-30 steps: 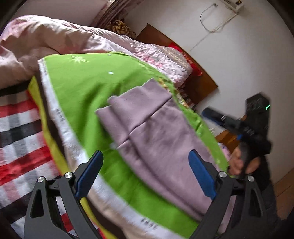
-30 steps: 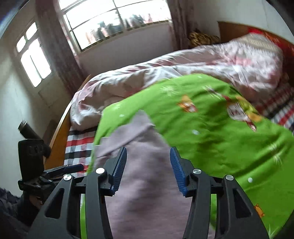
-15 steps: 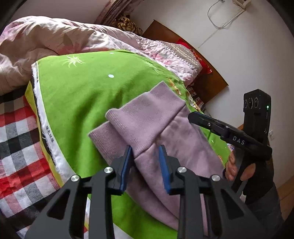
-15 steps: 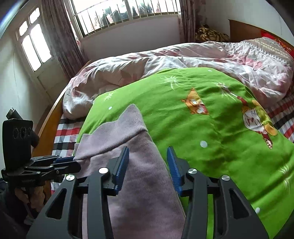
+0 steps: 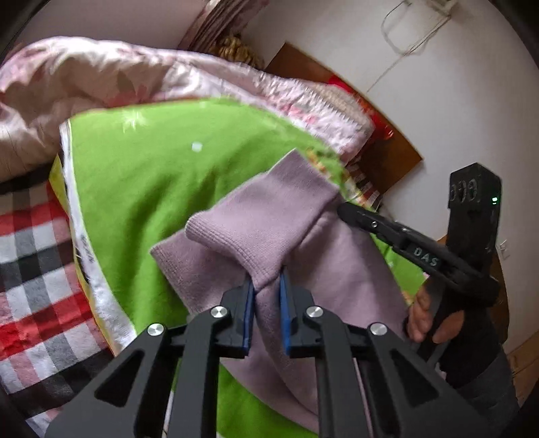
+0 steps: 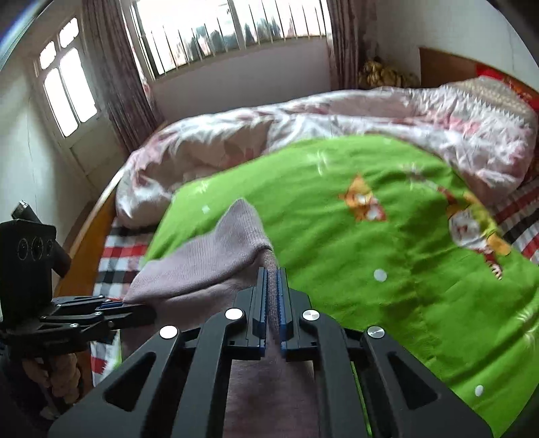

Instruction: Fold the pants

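Observation:
The lilac pants (image 5: 269, 215) lie on a green blanket (image 5: 141, 182) on the bed. My left gripper (image 5: 266, 286) is shut on the near corner of the ribbed cuff end. My right gripper (image 6: 272, 273) is shut on the other corner of the same end of the pants (image 6: 215, 262). The right gripper also shows in the left wrist view (image 5: 343, 209) at the right, touching the cloth. The left gripper shows in the right wrist view (image 6: 134, 308) at the lower left. The held end is lifted a little off the blanket.
A pink floral quilt (image 6: 303, 131) is heaped along the far side of the bed. A red, black and white checked sheet (image 5: 30, 269) lies at the left. A wooden headboard (image 5: 387, 148) and white wall stand at the right. A window (image 6: 229, 30) is beyond the bed.
Both grippers have closed on the cuff end of the pants, one at each corner, and lifted it slightly. A second ago both stood open over the cloth.

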The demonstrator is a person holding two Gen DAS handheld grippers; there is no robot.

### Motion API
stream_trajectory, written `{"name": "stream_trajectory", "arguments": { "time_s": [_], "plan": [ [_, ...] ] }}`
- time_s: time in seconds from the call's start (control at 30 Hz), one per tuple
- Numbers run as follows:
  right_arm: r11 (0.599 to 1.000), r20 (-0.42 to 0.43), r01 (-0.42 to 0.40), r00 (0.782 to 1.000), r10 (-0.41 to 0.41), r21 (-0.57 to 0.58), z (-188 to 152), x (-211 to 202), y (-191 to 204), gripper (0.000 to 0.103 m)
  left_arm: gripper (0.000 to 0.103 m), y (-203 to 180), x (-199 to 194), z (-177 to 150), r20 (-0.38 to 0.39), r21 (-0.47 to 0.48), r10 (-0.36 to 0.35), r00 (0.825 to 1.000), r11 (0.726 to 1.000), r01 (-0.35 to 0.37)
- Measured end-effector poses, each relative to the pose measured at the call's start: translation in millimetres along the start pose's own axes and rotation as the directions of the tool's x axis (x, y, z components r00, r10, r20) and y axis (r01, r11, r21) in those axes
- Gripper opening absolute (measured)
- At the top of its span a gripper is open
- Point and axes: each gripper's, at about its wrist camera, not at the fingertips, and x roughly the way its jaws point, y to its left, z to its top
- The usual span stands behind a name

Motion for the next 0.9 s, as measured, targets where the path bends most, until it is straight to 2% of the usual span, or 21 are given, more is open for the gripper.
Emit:
{"name": "stream_trajectory", "arguments": {
  "time_s": [0.1, 0.17, 0.2, 0.23, 0.27, 0.33, 0.4, 0.43, 0.47, 0.53, 0.57, 0.63, 0.7, 0.77, 0.83, 0.9],
  "plan": [
    [1.000, 0.000, -0.008, 1.000, 0.008, -0.024, 7.9, -9.6, 14.9, 0.006, 0.013, -6.5, -24.6, -0.7, 0.028, 0.020, 0.000, 1.000, 1.000, -0.001],
    [1.000, -0.021, -0.014, 1.000, 0.013, -0.027, 12.0, -6.1, 20.7, 0.006, 0.014, 1.5, -19.9, -0.6, 0.000, 0.013, 0.032, 0.999, 0.999, -0.032],
    [0.999, -0.054, 0.012, 0.998, -0.014, -0.038, 12.3, 3.6, 23.0, 0.006, 0.014, 9.4, -12.7, -1.3, -0.029, -0.003, 0.041, 0.999, 0.999, -0.041],
    [0.998, -0.093, 0.043, 0.995, -0.048, -0.049, 10.6, 15.5, 23.4, 0.007, 0.019, 21.5, -1.8, -2.7, -0.060, -0.037, 0.047, 0.997, 0.998, -0.050],
    [0.997, -0.120, 0.056, 0.991, -0.061, -0.046, 8.2, 25.1, 22.6, 0.013, 0.026, 29.5, 6.8, -3.9, -0.082, -0.051, 0.053, 0.995, 0.997, -0.058],
    [0.999, -0.131, 0.032, 0.991, -0.031, 0.005, 2.9, 36.3, 14.9, 0.017, 0.032, 34.0, 11.3, -3.6, -0.089, -0.041, 0.047, 0.995, 0.998, -0.051],
    [0.998, -0.107, 0.029, 0.994, -0.024, 0.049, 1.7, 27.4, 5.5, 0.039, 0.067, 30.7, 2.8, -0.3, -0.055, -0.035, 0.046, 0.997, 0.998, -0.048],
    [0.996, -0.100, 0.038, 0.995, -0.030, 0.076, 1.5, 16.7, 0.2, 0.053, 0.093, 29.0, -6.2, 1.2, -0.011, -0.036, 0.078, 0.997, 0.996, -0.078],
    [0.995, -0.083, 0.041, 0.996, -0.033, 0.094, 1.1, 5.3, -3.6, 0.054, 0.094, 25.2, -19.2, 3.7, 0.055, -0.028, 0.132, 0.990, 0.991, -0.131],
    [0.994, -0.026, 0.036, 0.999, -0.034, 0.101, -4.7, -34.7, -7.4, 0.054, 0.094, 11.0, -34.0, 5.9, 0.102, 0.032, 0.143, 0.985, 0.989, -0.147],
    [0.995, -0.016, 0.059, 0.998, -0.058, 0.082, -11.6, -57.3, -5.8, 0.054, 0.094, 2.5, -40.0, 5.6, 0.117, 0.065, 0.126, 0.985, 0.989, -0.134],
    [0.993, -0.016, 0.108, 0.994, -0.107, 0.037, -32.4, -95.9, 2.9, 0.054, 0.094, -19.1, -46.3, 1.3, 0.107, 0.142, 0.043, 0.993, 0.988, -0.058],
    [0.992, -0.032, 0.122, 0.992, -0.122, 0.017, -63.1, -124.4, 15.2, 0.054, 0.094, -46.5, -35.4, -8.3, 0.030, 0.250, -0.030, 0.999, 0.968, 0.022],
    [0.988, -0.081, 0.153, 0.985, -0.151, 0.015, -104.1, -141.2, 31.1, 0.054, 0.094, -63.2, -16.9, -18.2, -0.033, 0.321, -0.028, 0.999, 0.946, 0.037],
    [0.982, -0.142, 0.190, 0.972, -0.186, 0.019, -141.9, -144.7, 46.3, 0.054, 0.094, -73.9, 13.3, -31.9, -0.142, 0.377, 0.026, 0.990, 0.926, 0.030],
    [0.972, -0.234, 0.235, 0.945, -0.229, -0.006, -184.4, -141.4, 65.3, 0.056, 0.094, -71.1, 36.8, -42.5, -0.200, 0.397, 0.108, 0.974, 0.918, -0.020]
  ]
}}
